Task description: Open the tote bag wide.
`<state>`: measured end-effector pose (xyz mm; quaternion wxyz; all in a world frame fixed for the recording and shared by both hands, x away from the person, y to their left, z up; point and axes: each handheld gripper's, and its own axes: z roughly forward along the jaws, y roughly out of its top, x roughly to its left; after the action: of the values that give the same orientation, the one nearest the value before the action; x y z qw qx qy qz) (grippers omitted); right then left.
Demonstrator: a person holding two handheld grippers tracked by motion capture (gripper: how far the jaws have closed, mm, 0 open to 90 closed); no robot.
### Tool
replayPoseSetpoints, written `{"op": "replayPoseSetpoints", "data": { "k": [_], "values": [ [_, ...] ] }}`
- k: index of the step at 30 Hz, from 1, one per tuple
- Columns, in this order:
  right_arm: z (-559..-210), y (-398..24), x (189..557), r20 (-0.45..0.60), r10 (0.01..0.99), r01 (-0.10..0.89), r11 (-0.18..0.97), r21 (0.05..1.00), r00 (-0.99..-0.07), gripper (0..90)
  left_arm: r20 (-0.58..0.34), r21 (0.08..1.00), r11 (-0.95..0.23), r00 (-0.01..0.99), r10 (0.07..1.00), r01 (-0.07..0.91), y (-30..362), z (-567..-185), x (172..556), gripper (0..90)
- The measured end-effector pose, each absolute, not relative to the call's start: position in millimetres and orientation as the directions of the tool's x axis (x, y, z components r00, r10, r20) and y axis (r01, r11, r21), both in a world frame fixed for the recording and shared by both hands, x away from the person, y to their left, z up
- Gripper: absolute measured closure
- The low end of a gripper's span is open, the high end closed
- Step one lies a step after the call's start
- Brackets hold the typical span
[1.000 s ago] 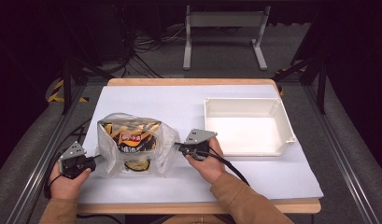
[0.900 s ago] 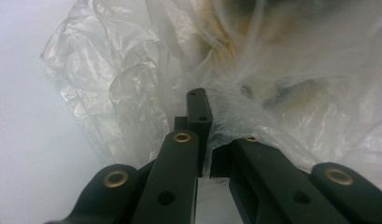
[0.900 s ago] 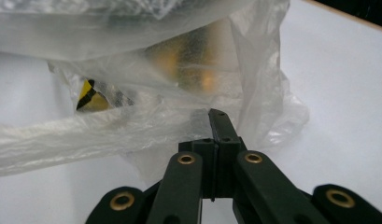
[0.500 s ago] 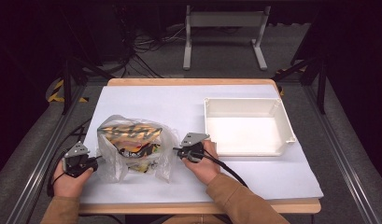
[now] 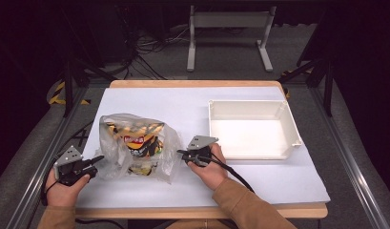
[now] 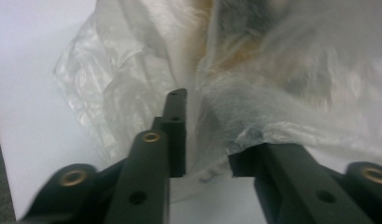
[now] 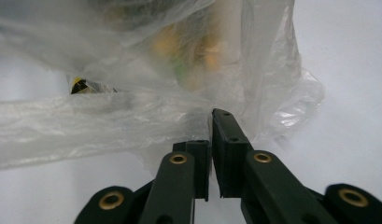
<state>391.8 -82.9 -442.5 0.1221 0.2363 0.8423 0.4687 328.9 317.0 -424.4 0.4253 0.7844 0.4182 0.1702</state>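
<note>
A clear plastic bag (image 5: 135, 145) with snack packets (image 5: 138, 140) inside lies on the white sheet covering the desk (image 5: 259, 191), toward the left half and near the person's edge. Seen from the bag, the left hand-held gripper (image 5: 95, 160) sits at about eight o'clock and the right hand-held gripper (image 5: 182, 153) at about three o'clock, each pointing inward at the bag's lower edge.

In the left gripper view, the left hand-held gripper (image 6: 205, 135) has just been opening: its jaws stand apart with a gap between them, and a fold of the bag's film (image 6: 254, 107) hangs in that gap, draped over the right-hand jaw but not pinched, so it is released.

In the right gripper view, the right hand-held gripper (image 7: 212, 140) has also just begun to open; a narrow slit shows between its jaws. The bag's film (image 7: 132, 121) lies just beyond and beside the tips, and I cannot tell whether any of it is caught between them.

A white empty tray (image 5: 292, 126) rests at about two o'clock from the bag, well apart from it.
</note>
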Motion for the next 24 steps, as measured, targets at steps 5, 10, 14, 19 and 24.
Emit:
{"op": "replayPoseSetpoints", "data": {
  "k": [5,10,14,19,24],
  "values": [
    [-433.3,-90.4,390.4,0.026,0.518,0.280,0.419,0.864,-0.855,80.4,-0.062,0.828,-0.295,0.600,0.797,0.477,309.0,-412.8,318.7,55.1],
    [-427.3,-94.7,387.9,0.037,0.520,0.279,0.396,0.875,-0.853,72.9,-0.025,0.841,-0.316,0.616,0.788,0.438,302.7,-400.5,307.2,38.7],
    [-422.6,-98.1,385.9,0.044,0.520,0.280,0.384,0.880,-0.853,68.4,-0.018,0.855,-0.304,0.611,0.791,0.419,301.2,-392.9,300.2,33.5],
    [-415.1,-103.8,384.0,0.048,0.528,0.277,0.363,0.890,-0.848,61.3,0.003,0.874,-0.296,0.605,0.796,0.385,301.7,-378.9,291.2,26.6],
    [-411.7,-105.8,381.4,0.046,0.521,0.272,0.367,0.890,-0.852,54.5,0.005,0.899,-0.266,0.601,0.799,0.347,304.7,-364.5,281.1,23.8]
  ]
}}
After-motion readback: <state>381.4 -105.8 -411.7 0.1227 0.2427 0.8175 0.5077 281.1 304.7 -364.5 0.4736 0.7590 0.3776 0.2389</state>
